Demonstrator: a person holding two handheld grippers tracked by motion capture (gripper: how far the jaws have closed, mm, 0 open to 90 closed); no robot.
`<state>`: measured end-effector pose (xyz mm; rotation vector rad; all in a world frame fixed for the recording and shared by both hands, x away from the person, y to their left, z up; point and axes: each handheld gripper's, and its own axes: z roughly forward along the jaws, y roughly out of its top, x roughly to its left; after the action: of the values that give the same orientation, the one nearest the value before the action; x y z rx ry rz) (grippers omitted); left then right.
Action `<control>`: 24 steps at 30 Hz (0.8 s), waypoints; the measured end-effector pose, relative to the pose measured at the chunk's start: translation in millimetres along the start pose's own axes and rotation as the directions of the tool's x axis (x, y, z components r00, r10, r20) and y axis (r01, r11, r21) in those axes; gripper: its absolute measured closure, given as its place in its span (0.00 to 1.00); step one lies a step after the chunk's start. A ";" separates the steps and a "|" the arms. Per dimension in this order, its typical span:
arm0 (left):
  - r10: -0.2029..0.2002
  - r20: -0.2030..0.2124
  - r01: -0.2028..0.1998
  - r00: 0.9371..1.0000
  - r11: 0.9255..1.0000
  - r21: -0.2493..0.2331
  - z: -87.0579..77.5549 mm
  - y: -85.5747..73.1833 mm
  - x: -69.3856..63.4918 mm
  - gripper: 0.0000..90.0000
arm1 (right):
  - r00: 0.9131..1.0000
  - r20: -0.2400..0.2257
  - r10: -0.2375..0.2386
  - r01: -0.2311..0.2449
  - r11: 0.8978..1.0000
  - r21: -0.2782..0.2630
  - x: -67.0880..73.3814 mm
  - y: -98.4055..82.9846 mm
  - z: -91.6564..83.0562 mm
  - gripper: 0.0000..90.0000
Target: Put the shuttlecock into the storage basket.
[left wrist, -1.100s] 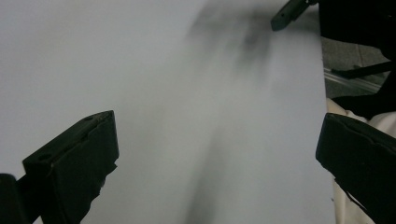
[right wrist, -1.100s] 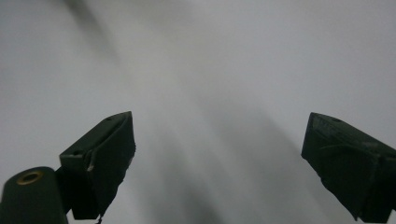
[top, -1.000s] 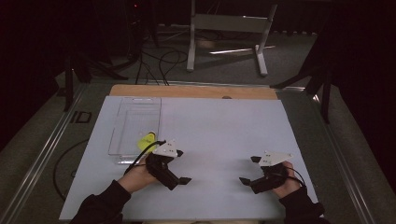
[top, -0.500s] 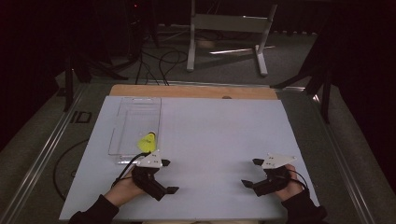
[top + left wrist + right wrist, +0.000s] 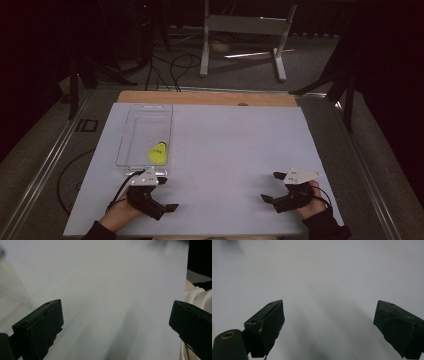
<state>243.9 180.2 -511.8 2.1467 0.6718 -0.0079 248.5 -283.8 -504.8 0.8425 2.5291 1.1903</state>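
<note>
Now one yellow shuttlecock point(image 5: 158, 152) is lying inside one clear rectangular plastic tray point(image 5: 131, 131) on the white table point(image 5: 235, 145). Two grippers are resting near the front edge, left gripper point(image 5: 165, 200) and right gripper point(image 5: 270, 187), both gaping, gripping nothing.

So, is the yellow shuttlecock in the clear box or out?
In. The shuttlecock lies inside the clear box, near its front wall; both grippers are away from it.
</note>
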 end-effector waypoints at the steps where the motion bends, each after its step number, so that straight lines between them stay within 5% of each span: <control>1: -0.008 -0.008 0.008 1.000 1.000 0.001 -1.4 -2.3 1.0 0.00 | 1.000 0.000 0.000 0.000 1.000 0.000 0.0 0.0 0.0 0.11; 13: -0.078 -0.112 0.077 0.991 0.997 -0.012 -12.1 -20.9 7.5 0.00 | 0.998 0.031 0.051 -0.051 0.999 -0.010 -5.2 -5.3 0.7 0.12; 21: -0.131 -0.215 0.117 0.968 0.990 -0.078 -18.8 -27.2 10.1 0.00 | 0.998 0.026 0.064 -0.063 0.998 -0.029 -5.4 -5.3 2.7 0.12; 24: -0.138 -0.219 0.121 0.966 0.989 -0.089 -18.6 -30.4 13.2 0.00 | 0.997 0.022 0.069 -0.068 0.997 -0.043 -6.2 -4.9 2.7 0.12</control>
<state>236.8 214.9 -525.8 2.0457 0.9286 0.1899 252.7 -288.2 -510.6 0.9347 2.4662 1.2425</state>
